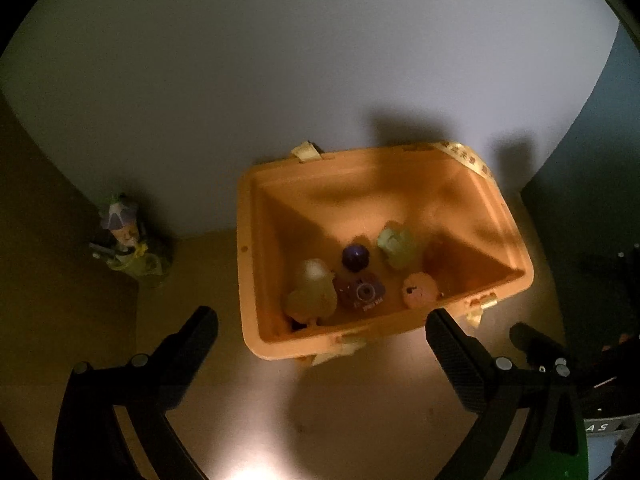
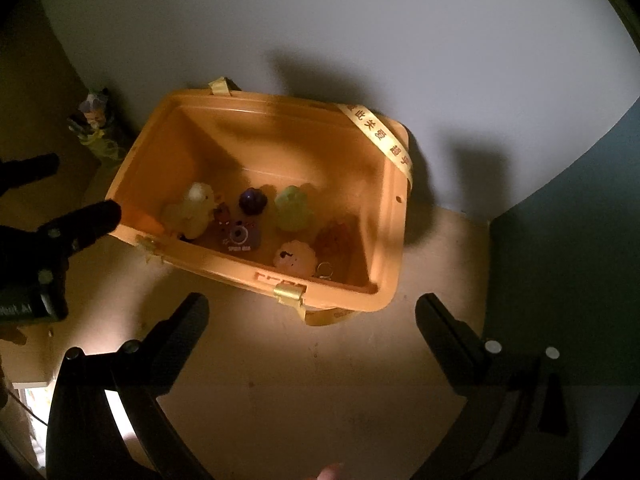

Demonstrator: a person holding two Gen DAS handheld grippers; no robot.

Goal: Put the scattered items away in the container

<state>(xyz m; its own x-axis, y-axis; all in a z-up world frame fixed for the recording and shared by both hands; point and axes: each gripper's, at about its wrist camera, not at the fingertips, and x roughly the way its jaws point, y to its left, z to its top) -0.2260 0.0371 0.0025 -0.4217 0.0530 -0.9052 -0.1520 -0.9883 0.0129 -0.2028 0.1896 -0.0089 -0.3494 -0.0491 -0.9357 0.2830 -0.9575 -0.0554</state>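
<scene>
Orange container (image 1: pixel 384 200) sits against the tabletop's (image 2: pixel 320 380) back edge by the wall, toys (image 2: pixel 294 208) inside. Left gripper (image 1: pixel 320 332) and right gripper (image 2: pixel 312 316): fingers spread wide, empty, above bare tabletop before its near rim. A figurine (image 1: pixel 124 236) stands apart at the left.

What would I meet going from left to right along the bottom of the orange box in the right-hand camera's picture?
Pale yellow duck toy → purple camera-shaped toy → light green toy → dark orange toy. The dark purple ball and the pink round toy overlap these in the order, so I leave them out.
</scene>
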